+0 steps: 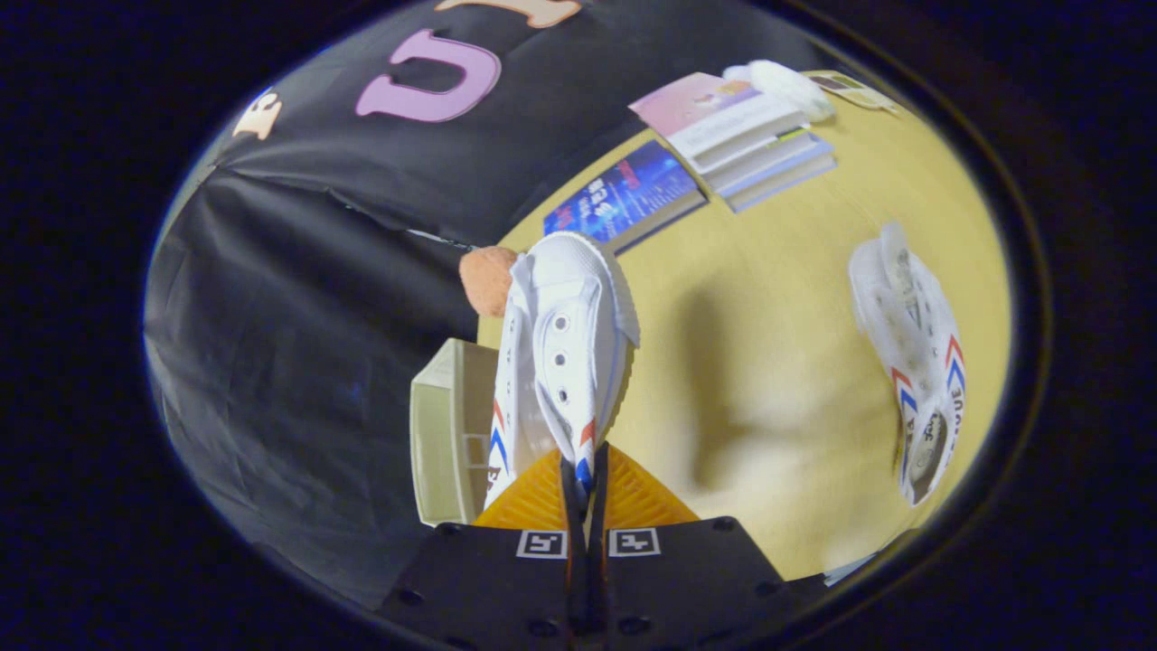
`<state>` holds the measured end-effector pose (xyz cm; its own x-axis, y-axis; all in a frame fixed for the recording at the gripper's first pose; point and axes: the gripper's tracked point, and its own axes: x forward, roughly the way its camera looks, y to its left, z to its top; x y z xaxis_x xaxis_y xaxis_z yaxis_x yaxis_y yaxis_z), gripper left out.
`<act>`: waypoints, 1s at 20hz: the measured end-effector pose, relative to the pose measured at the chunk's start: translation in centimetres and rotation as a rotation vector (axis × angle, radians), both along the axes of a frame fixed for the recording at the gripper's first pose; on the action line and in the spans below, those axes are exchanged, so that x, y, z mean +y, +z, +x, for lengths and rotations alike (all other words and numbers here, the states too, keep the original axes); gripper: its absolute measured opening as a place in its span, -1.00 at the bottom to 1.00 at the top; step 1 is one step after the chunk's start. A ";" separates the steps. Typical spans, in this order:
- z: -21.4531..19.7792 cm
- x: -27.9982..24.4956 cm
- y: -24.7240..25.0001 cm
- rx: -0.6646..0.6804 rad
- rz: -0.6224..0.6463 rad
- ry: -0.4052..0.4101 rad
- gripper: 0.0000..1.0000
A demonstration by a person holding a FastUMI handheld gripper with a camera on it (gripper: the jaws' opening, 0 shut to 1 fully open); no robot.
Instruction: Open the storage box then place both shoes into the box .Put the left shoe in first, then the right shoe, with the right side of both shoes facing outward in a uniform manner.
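At the bottom centre of the frame the gripper (584,479) has its two fingers drawn almost together, with only a thin slit between them, and they pinch the edge of a white canvas low-top shoe with red and blue chevron stripes (565,348) near its heel opening. That held shoe rises from the fingers toward the middle of the frame, toe pointing up and away, its laceless eyelets and tongue facing the camera, lifted clear of the yellow tabletop (768,362). Just to the left of the held shoe, at lower centre-left, stands a cream-coloured plastic storage box (447,434); the shoe overlaps its right side, and whether its door is open cannot be told from this angle. The second white canvas shoe with matching red and blue stripes (913,362) lies on the tabletop at the right of the frame, well apart from the fingers. Beyond the held shoe's toe, a round orange-brown fuzzy ball (486,280) sits at the tabletop's edge. Farther up, a dark blue book (624,194) lies flat, and at upper right a stack of pale books (746,136) carries a white fluffy object (788,86) on top.
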<state>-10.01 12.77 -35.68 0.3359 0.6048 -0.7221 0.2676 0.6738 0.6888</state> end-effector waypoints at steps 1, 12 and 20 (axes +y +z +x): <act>0.7 1.2 1.3 -0.024 0.022 0.005 -0.95; 2.5 17.9 5.8 -0.085 0.154 0.193 -0.95; 1.0 26.4 1.9 -0.074 0.077 0.278 -0.95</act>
<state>-9.02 39.18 -33.82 0.1993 0.7333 -0.6500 0.0274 0.6589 0.7518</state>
